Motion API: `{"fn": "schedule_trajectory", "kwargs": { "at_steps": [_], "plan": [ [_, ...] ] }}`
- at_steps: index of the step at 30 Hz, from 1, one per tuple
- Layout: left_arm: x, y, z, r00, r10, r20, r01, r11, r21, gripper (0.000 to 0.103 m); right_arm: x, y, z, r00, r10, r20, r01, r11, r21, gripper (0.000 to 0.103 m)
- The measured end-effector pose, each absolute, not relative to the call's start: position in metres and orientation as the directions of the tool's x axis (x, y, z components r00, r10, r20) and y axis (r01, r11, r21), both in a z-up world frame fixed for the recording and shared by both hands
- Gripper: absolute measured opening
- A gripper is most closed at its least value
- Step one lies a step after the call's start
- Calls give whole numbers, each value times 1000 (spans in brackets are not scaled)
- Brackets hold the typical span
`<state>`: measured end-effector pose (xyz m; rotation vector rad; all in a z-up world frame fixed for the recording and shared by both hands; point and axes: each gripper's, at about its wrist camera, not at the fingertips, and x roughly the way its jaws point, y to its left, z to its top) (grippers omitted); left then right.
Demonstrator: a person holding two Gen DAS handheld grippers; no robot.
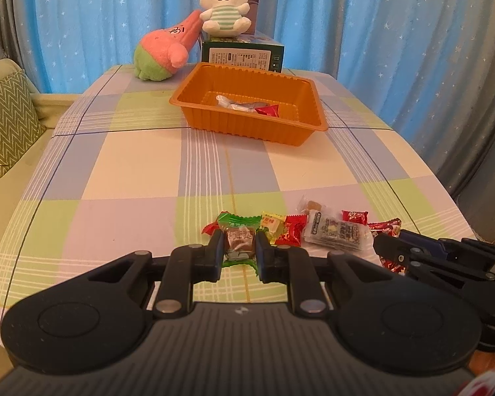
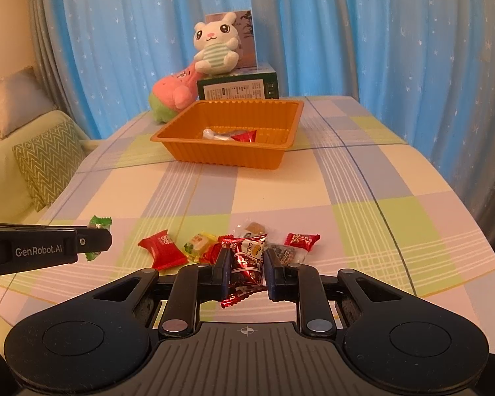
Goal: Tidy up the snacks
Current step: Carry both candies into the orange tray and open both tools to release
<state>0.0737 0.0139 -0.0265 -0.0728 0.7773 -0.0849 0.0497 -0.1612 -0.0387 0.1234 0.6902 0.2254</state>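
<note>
Both loaded: left gripper (image 1: 239,247) clamps green-wrapped candy (image 1: 238,241), right gripper (image 2: 247,264) clamps red candy (image 2: 246,264), each above the snack pile (image 1: 313,231). Next: carry to orange tray (image 1: 194,90) far across table, release inside.

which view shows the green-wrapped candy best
The left wrist view: the green-wrapped candy sits centred, clamped in the left gripper. The right wrist view shows only its green wrapper ends behind that gripper at the left edge.
</note>
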Motion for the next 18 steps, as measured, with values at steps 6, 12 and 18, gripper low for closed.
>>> {"fn": "schedule_trajectory", "kwargs": {
  "at_steps": [6,12,18],
  "plan": [
    [77,12,-21,715,-113,-690,59,993,-102,17,57,-165,-30,747,244,-618,-161,969,188,22],
    [84,7,-14,720,-127,-682,75,992,-106,17,65,-168,-24,749,242,-617,-156,969,190,22],
    [93,4,-8,724,-139,-676,88,990,-108,17,78,-172,-18,751,244,-614,-155,968,196,22]
  ]
}}
